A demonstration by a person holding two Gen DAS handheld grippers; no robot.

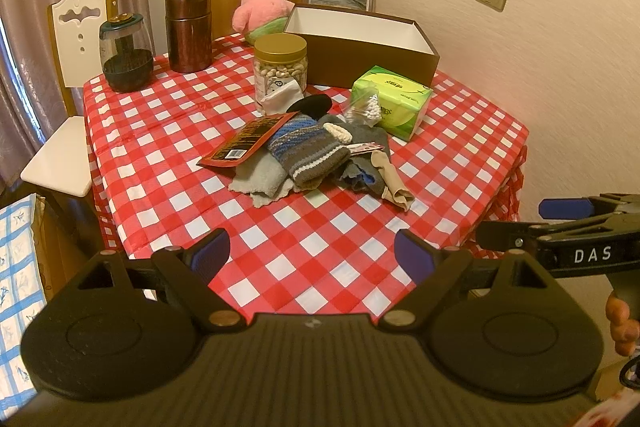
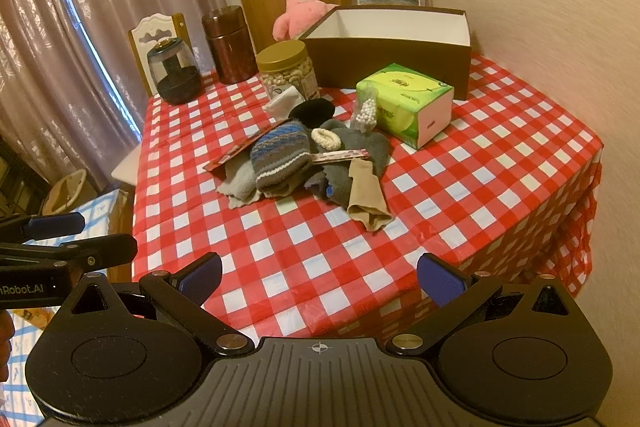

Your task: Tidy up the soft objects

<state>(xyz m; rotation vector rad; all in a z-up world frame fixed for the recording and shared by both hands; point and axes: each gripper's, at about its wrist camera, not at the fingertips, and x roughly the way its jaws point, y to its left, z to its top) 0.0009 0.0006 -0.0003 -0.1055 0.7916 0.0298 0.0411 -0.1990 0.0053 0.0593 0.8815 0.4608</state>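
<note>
Soft objects are heaped mid-table on the checked tablecloth [image 1: 168,131]: a striped knit sock [image 1: 308,151], a pale grey cloth [image 1: 260,179] under it, a dark grey cloth [image 1: 360,143], a beige stocking [image 1: 390,177] trailing toward the near right, a cream hair tie [image 1: 338,131] on top. A red snack packet [image 1: 248,143] is wedged into the left of the heap, and a bag of cotton swabs [image 1: 366,109] is propped against the green tissue pack [image 1: 394,99]. An open brown box [image 1: 360,51] is seen at the far side, apparently empty, with a pink plush toy [image 1: 260,5] just behind its left end.

The left gripper [image 1: 312,255] is held low over the near edge, jaws spread wide, nothing between them. The right gripper [image 2: 318,277] is likewise wide and empty, beside it.

Everything in the heap is judged light and limp: it will sag and drag neighbours along when lifted. The knit sock should be pinched across its thick ribbed cuff. The stocking is likely slippery, so a bunched fold near its middle is advised. Nothing has yet been touched.
</note>
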